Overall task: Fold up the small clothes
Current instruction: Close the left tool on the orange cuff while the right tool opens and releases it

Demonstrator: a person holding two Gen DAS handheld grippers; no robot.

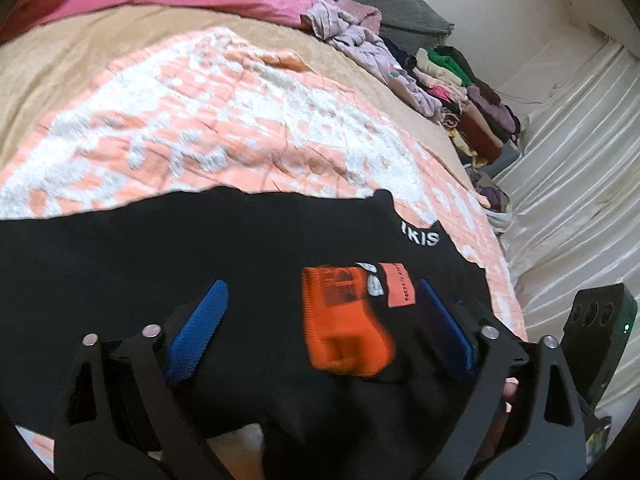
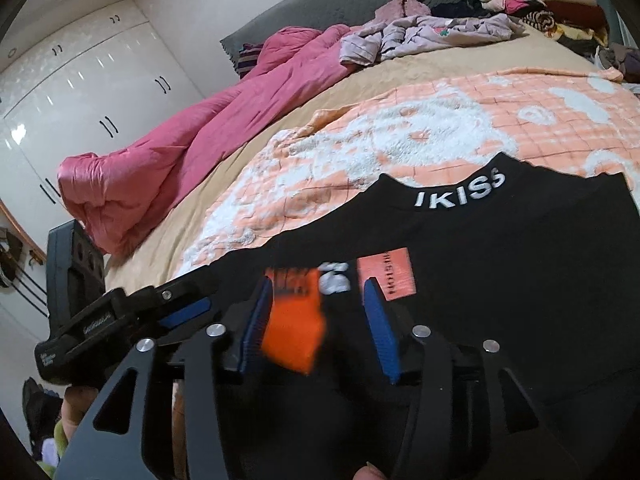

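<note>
One black garment [image 1: 160, 248] lies on your bed [image 1: 60, 76], two orange tags [image 2: 294, 336] attached. Both claws, left [image 1: 316, 332] and right [image 2: 316, 328], gape open over it, gripping nothing.

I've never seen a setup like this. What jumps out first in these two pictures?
A black garment lettered IKISS lies spread on a peach-and-white blanket, with bright orange tags dangling right in front of the cameras. Both the left gripper and the right gripper hang over it with their blue-padded fingers spread open. Behind, a crumpled pink quilt and a stack of folded clothes sit on the bed.
</note>
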